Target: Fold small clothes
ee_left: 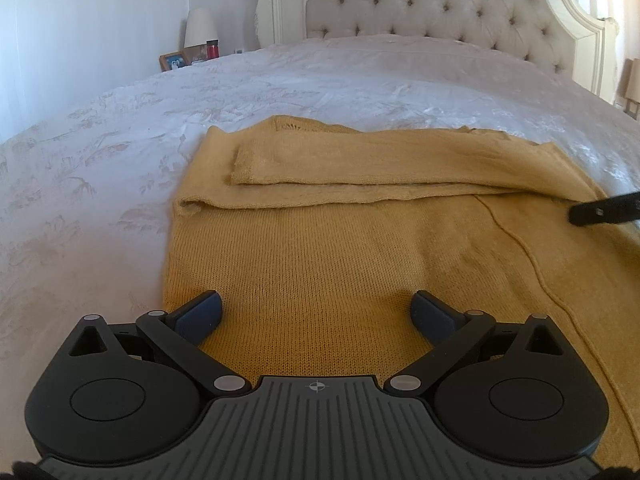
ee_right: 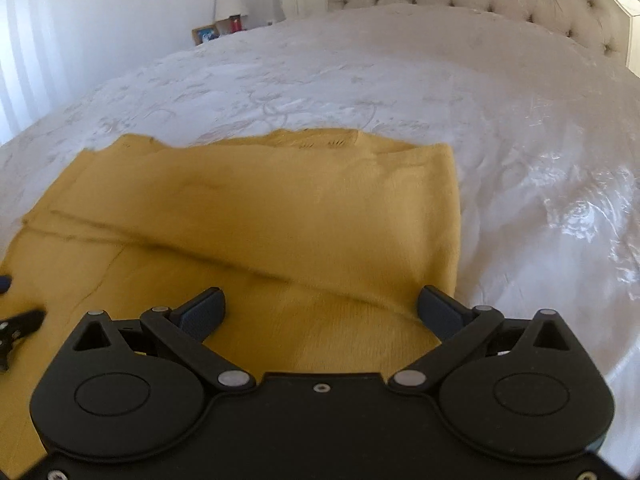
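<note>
While it lies spread flat on the bed, the mustard knit sweater [ee_left: 320, 256] has its sleeves [ee_left: 360, 172] folded across the upper body, one cuff ending near the garment's left edge in the left wrist view. A thin seam line [ee_left: 520, 248] runs down the fabric on the right side of that view. In the right wrist view the same sweater [ee_right: 280, 208] shows a straight right edge against the bedding, with the folded sleeve band crossing it diagonally; this view is somewhat blurred.

The left tool [ee_left: 318, 312] sits low over the sweater's lower body, its two dark fingers spread wide with nothing between them but bare knit. The right tool [ee_right: 320, 308] is over the lower right part of the garment, its fingers likewise spread apart and gripping nothing; the right finger is just beside the sweater's right edge. A dark tip of the right tool [ee_left: 604, 210] shows at the right border of the left wrist view, over the sweater, and part of the left tool [ee_right: 16, 328] shows at the left border of the right wrist view.

The white patterned bedspread [ee_left: 100, 160] surrounds the sweater. Behind it stands a tufted headboard [ee_left: 432, 4] in a cream frame. Left of it, a nightstand area holds a white lamp [ee_left: 200, 26], a red can [ee_left: 213, 49] and a picture frame [ee_left: 173, 61].
</note>
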